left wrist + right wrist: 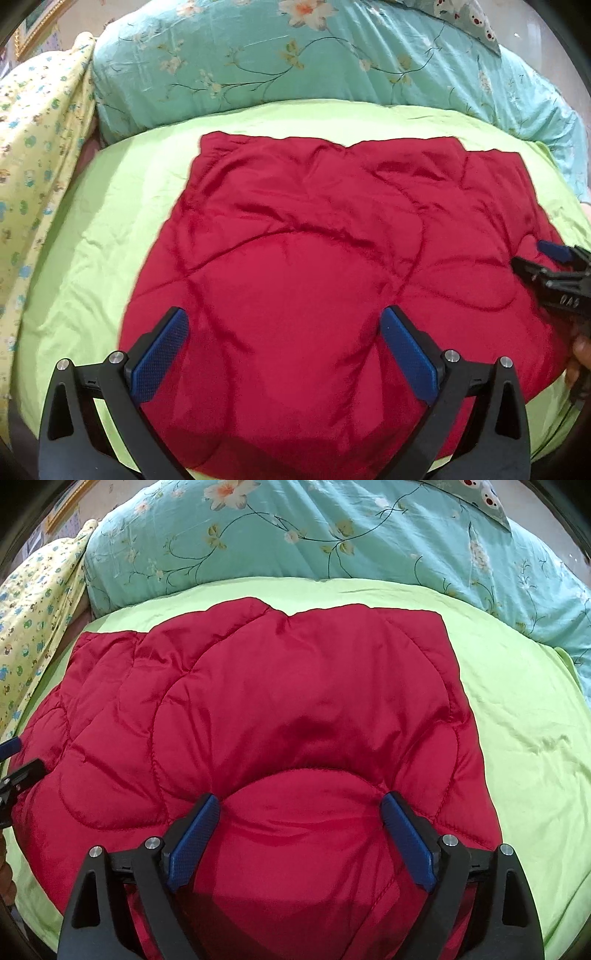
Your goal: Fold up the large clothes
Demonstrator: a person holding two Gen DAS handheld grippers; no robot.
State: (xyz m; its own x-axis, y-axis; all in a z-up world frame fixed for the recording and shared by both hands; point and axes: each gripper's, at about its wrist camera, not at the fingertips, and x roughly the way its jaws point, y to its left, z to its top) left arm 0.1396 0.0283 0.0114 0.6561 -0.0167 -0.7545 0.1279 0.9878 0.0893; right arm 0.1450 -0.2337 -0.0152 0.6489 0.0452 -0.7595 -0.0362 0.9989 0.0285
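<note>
A red quilted garment point(314, 258) lies spread on the lime green sheet point(110, 221); it also shows in the right wrist view point(277, 720). My left gripper point(284, 325) is open and empty, hovering over the garment's near left part. My right gripper point(301, 808) is open, its fingers pressing into the padded fabric, which bulges between them. The right gripper also shows at the right edge of the left wrist view point(554, 266). The left gripper's tip shows at the left edge of the right wrist view point(14, 760).
A teal floral pillow or quilt point(295, 55) lies along the far side of the bed. A yellow patterned cloth point(37, 147) lies at the left. Green sheet point(524, 720) shows right of the garment.
</note>
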